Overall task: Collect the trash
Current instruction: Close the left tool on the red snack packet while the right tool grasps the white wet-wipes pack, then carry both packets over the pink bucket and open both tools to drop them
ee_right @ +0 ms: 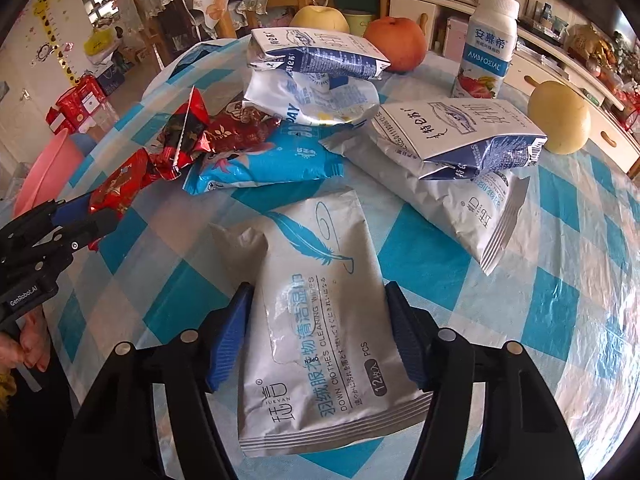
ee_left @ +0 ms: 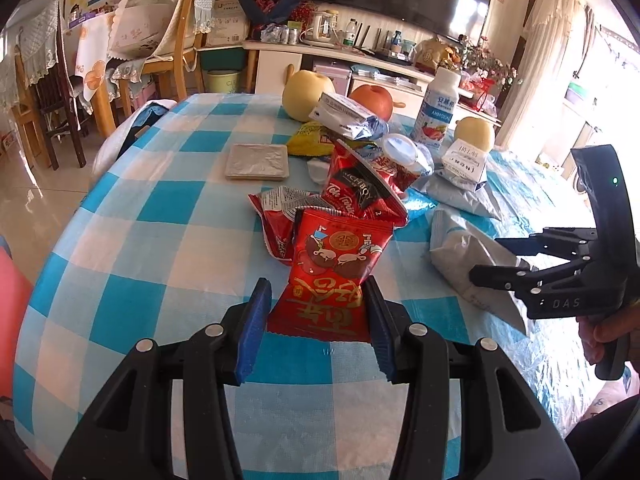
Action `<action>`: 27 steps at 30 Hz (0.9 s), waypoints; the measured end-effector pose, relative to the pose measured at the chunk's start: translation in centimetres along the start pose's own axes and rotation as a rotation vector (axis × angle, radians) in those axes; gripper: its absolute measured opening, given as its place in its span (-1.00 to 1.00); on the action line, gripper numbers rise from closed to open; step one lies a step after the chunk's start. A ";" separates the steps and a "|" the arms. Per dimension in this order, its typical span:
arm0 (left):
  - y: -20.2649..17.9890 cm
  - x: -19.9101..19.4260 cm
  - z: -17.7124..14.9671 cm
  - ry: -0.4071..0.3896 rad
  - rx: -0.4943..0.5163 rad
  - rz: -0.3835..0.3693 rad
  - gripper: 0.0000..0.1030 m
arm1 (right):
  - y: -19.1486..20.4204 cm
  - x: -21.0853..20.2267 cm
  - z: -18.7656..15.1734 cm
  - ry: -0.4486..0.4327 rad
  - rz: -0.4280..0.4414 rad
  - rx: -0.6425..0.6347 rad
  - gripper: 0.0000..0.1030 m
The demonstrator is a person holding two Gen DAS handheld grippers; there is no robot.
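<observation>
My left gripper point(ee_left: 318, 322) is open, its blue pads on either side of a red snack packet point(ee_left: 332, 276) that lies on the checked tablecloth. More red wrappers point(ee_left: 360, 192) are piled behind it. My right gripper point(ee_right: 320, 336) is open, its pads on either side of a white wet-wipes pack point(ee_right: 316, 336) with a blue feather print. The right gripper also shows in the left wrist view point(ee_left: 504, 258) over the same pack point(ee_left: 468, 264). The left gripper shows in the right wrist view point(ee_right: 96, 212) around the red packet point(ee_right: 120, 188).
Crushed milk cartons point(ee_right: 472, 136), a blue wipes pack point(ee_right: 264, 164), a white pouch point(ee_right: 460, 196), a yogurt bottle point(ee_right: 488, 40), pears point(ee_right: 560, 118) and an orange fruit point(ee_right: 396, 42) lie on the table point(ee_right: 560, 280). A pink basin point(ee_right: 44, 172) stands at the left edge. A foil tray point(ee_left: 258, 161) lies farther back.
</observation>
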State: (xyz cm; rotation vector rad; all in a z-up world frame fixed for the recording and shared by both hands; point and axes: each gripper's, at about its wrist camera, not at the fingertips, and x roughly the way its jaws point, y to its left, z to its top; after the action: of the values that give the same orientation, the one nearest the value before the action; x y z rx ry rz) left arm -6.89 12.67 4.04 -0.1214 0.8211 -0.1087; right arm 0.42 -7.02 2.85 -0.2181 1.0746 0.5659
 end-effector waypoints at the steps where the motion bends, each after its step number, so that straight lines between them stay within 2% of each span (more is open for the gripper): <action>1: 0.0 -0.3 -0.1 -0.006 -0.001 -0.001 -0.06 | 0.4 -0.1 0.0 -0.003 -0.007 -0.007 0.20; 11: 1.2 -2.3 -0.2 -0.048 -0.039 -0.030 -0.06 | 3.6 -1.4 -1.1 -0.035 -0.090 -0.024 0.08; 16: 1.7 -3.3 -0.2 -0.066 -0.059 -0.040 -0.06 | 5.0 -2.9 -1.5 -0.091 -0.102 0.005 0.07; 22: 3.3 -5.1 -0.3 -0.105 -0.107 -0.031 -0.06 | 7.7 -5.5 -1.3 -0.171 -0.048 0.048 0.07; 27: 6.1 -7.4 -0.2 -0.161 -0.187 0.019 -0.06 | 11.4 -7.1 -0.1 -0.225 0.030 0.044 0.07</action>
State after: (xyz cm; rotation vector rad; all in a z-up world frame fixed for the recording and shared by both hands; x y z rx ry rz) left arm -11.74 19.74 8.32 -0.2951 0.6700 -0.0032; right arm -8.30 0.18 10.17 -0.0970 0.8726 0.5788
